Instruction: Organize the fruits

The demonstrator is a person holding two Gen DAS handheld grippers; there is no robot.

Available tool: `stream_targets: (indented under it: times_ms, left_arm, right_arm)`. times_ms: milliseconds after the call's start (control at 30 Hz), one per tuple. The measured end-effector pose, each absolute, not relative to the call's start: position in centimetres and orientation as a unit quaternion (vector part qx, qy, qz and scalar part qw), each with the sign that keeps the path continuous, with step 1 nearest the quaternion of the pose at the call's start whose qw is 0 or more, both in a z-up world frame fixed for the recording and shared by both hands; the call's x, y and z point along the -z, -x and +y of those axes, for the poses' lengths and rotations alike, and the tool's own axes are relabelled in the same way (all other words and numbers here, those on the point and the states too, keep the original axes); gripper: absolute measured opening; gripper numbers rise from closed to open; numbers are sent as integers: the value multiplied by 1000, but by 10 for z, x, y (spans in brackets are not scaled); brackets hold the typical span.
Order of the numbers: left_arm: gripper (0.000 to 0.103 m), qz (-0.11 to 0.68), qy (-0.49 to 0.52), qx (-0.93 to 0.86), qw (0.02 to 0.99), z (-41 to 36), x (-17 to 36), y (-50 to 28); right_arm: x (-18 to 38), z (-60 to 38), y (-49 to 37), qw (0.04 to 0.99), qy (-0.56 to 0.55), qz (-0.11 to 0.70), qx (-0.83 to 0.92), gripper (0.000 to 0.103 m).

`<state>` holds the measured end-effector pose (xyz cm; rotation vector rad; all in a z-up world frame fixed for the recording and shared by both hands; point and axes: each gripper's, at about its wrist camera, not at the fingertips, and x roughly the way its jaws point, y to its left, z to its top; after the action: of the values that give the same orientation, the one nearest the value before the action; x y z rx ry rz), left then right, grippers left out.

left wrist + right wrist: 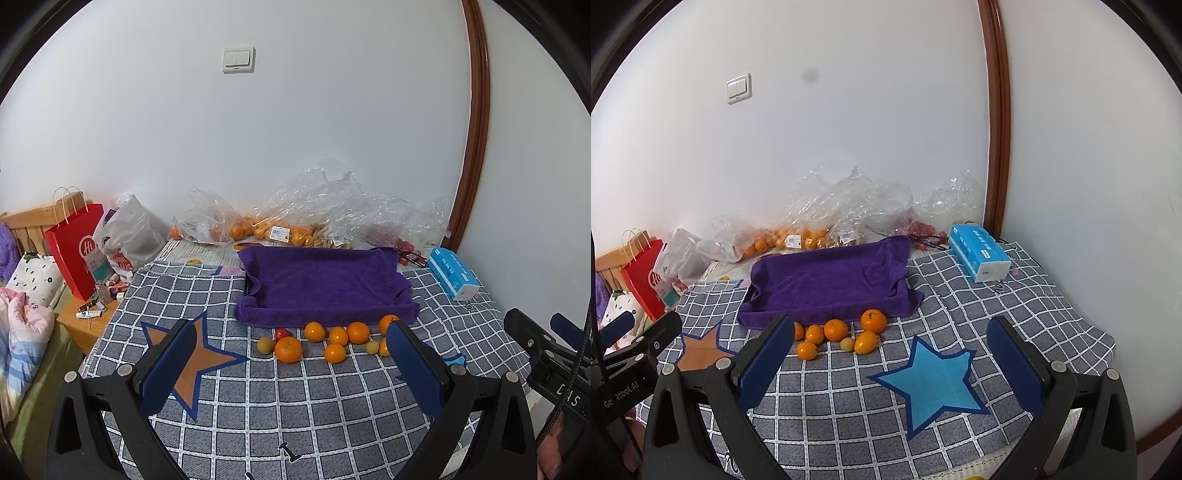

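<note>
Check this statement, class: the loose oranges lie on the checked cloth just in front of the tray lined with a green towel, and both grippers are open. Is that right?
One detail is wrong: the towel lining the tray is purple, not green, as the left wrist view shows. The loose oranges do lie on the checked cloth just in front of it, and the left gripper and right gripper are both open.

bright, even indoor light; soft shadows; strong fisheye bending at edges; perhaps a lens smudge.

White wall (295, 129), light switch (239, 60), brown door frame (478, 122)
</note>
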<state>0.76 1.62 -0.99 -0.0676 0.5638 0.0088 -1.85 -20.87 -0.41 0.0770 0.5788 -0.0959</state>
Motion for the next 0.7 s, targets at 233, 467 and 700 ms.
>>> stream_targets:
  times_ms: [233,467,700]
  left_arm:
    - [103,278,32,-4,960,17,10,-7]
    - [103,278,33,-5,960,16,10,-7]
    - [103,279,33,-5,960,16,9,-7]
  right_arm:
    - [5,-207,19,957,-34,284,46,102]
    - [4,-205,20,958,-34,282,45,102]
    - [4,-203,20,958,-34,281,45,102]
